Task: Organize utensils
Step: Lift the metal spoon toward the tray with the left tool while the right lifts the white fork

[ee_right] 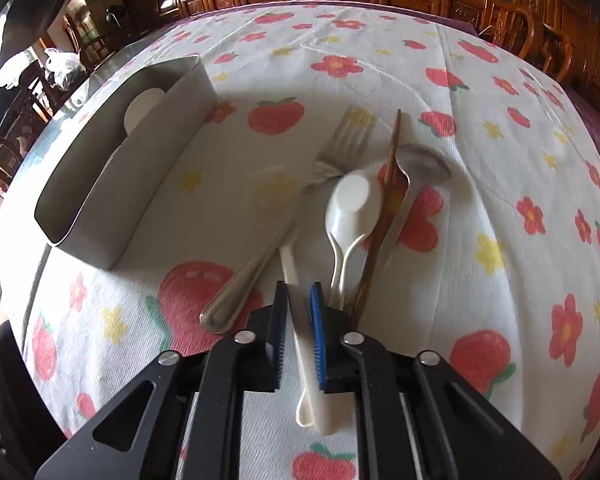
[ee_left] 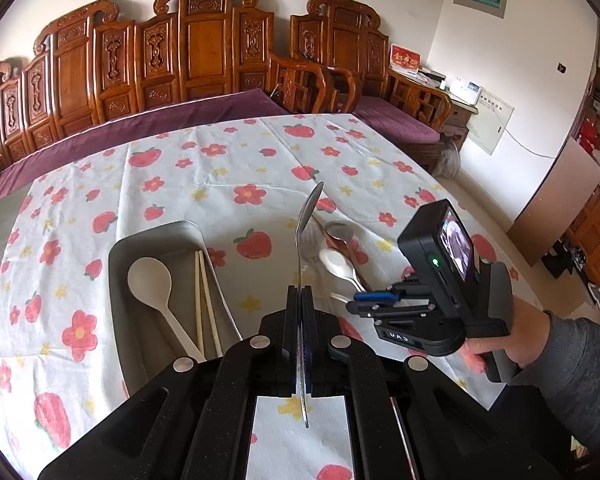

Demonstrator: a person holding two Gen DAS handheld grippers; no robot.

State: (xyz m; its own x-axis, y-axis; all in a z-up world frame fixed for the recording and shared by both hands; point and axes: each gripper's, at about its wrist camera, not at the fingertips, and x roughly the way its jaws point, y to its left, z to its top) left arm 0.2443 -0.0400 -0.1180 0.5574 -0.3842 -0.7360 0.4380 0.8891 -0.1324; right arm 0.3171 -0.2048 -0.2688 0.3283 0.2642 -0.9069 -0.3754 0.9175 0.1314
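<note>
**Utensils half sorted: each gripper holds a handle**

On the bench's strawberry-print cloth, at the left, lies a grey metal tray holding a white serving spoon and 2 pale chopsticks laid along its right wall.

Beside it, the left gripper points steeply down at the cloth, its fingers pressed flat together on the handle of a metal spoon, which stands on edge with the bowl raised away from the camera.

Further right sits the loose pile: a metal fork, a white spoon, a brown chopstick and a second metal spoon, overlapping one another.

At the far right, a hand in a grey sleeve tilts the right gripper down over that pile. Its fingers stand narrow, clamped on a white plastic handle whose far end looks blurred.
</note>
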